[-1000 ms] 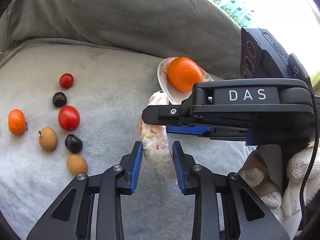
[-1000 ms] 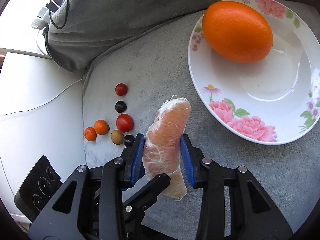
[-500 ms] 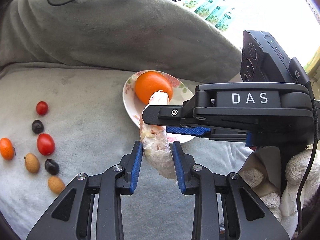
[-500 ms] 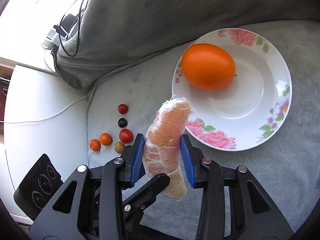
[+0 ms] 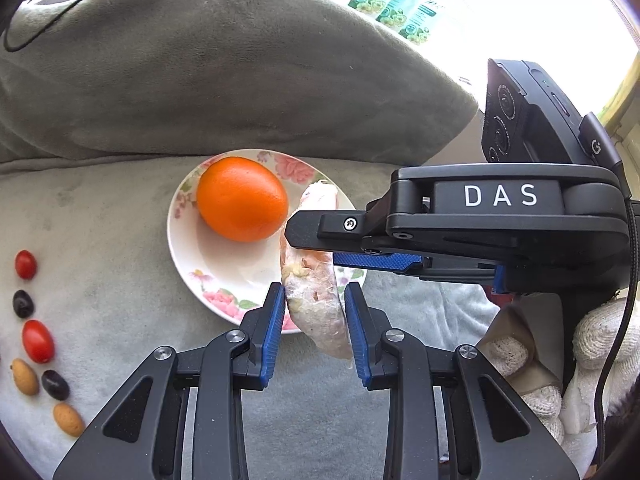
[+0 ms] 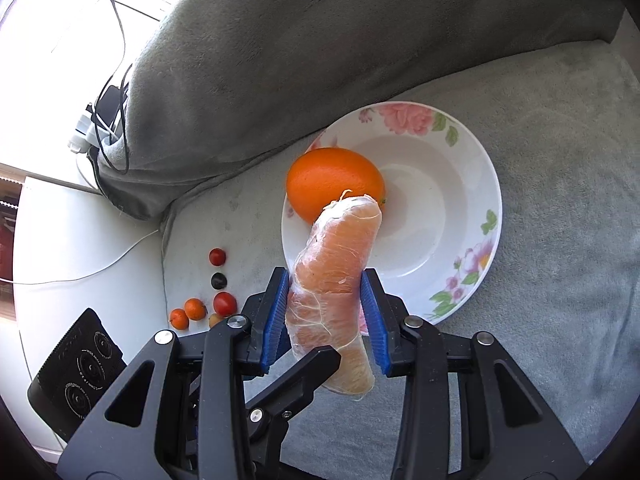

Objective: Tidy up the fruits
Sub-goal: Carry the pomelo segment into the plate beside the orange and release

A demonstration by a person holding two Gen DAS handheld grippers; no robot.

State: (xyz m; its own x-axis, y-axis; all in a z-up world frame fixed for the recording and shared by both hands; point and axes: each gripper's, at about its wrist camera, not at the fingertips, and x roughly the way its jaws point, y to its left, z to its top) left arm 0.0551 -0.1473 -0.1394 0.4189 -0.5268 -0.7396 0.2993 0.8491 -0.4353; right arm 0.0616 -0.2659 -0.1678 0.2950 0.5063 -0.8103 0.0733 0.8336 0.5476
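Both grippers clamp one peeled pomelo segment: the right gripper across its middle, the left gripper at its lower end. The segment's tip points to twelve o'clock, over the floral plate beside the orange.

Glossy, seemingly ceramic plate on matt plush grey cloth.

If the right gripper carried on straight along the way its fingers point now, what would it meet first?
Most likely the floral plate. The right gripper, gripping the pomelo segment, aims down at its near side, beside the orange; depth is uncertain.
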